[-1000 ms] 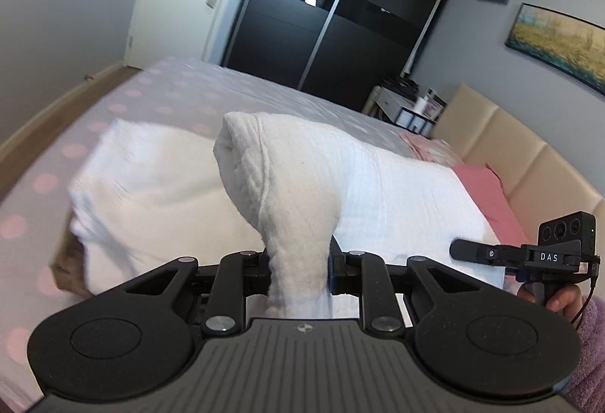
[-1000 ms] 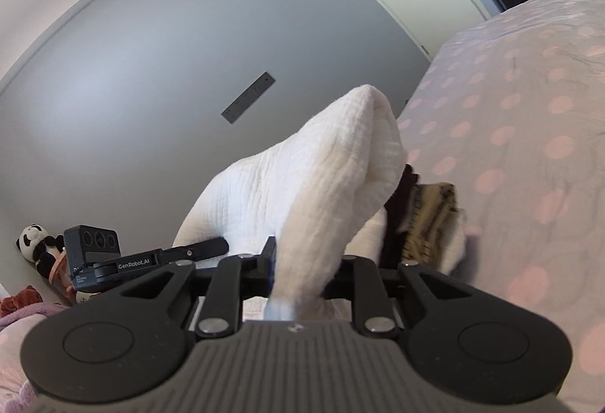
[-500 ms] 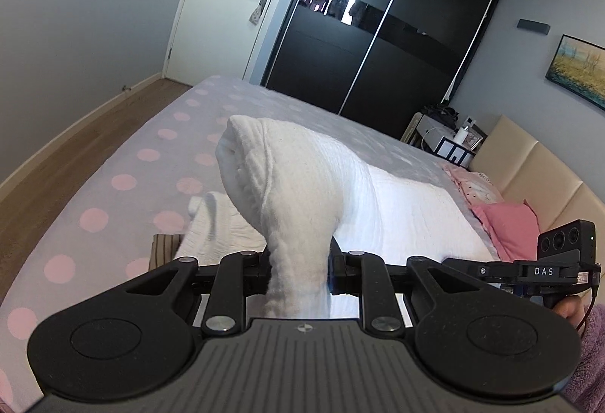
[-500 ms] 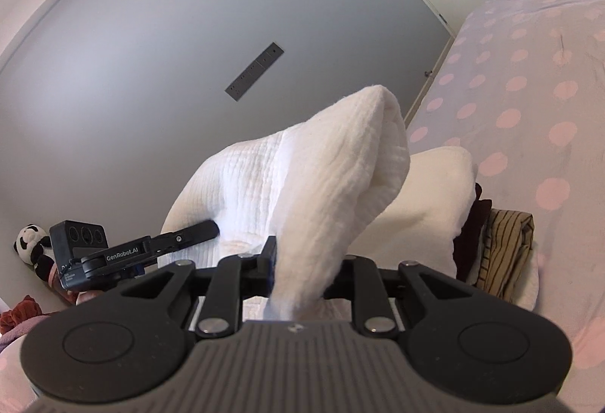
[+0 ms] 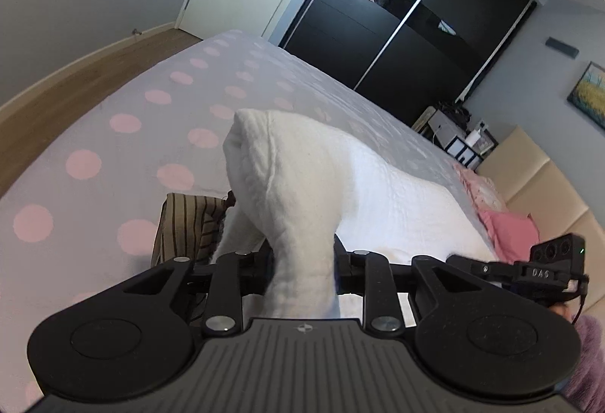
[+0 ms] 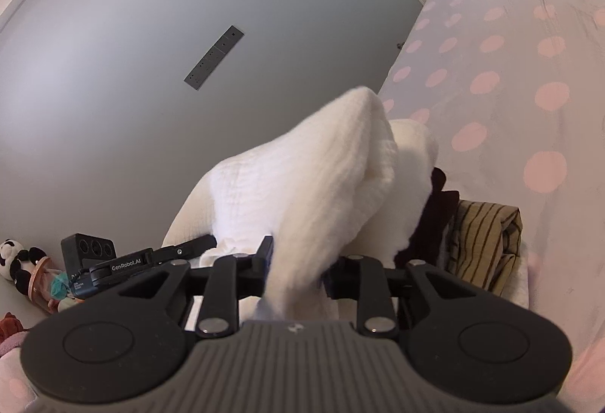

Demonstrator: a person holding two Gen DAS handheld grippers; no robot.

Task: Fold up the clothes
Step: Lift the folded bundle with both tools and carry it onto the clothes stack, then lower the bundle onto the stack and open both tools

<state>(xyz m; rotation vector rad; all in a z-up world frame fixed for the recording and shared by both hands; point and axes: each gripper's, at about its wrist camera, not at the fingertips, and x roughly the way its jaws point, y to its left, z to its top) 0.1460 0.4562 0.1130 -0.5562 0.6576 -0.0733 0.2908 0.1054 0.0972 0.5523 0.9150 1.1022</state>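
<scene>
Since a second ago you've carried the white garment point(image 5: 302, 193) across the bed and down: the folded stack that sat well off is now just beyond your fingers, and the striped brown cloth point(image 5: 189, 224) has come into plain sight at the left.

Left side first. Your left gripper point(image 5: 302, 261) has a thick bunched corner of the garment between its jaws, and those jaws are opening as we speak; the cloth sits in the gap, though the pads look to be easing off it. The rest of the white fabric drapes away to the right over the dotted bedspread point(image 5: 124, 125), toward the pink pillow point(image 5: 510, 227).

Over to the right. Your right gripper point(image 6: 298, 269) has the other corner between its jaws, also opening, with the folded edge humped up just ahead. The striped cloth point(image 6: 487, 242) and something dark lie just right of it, half under the white.

So this reads as the laying-down of a fold: both corners brought over, release under way. Next, I'd say, let both corners drop together so the edges meet squarely, then draw straight back without snagging the fabric.
</scene>
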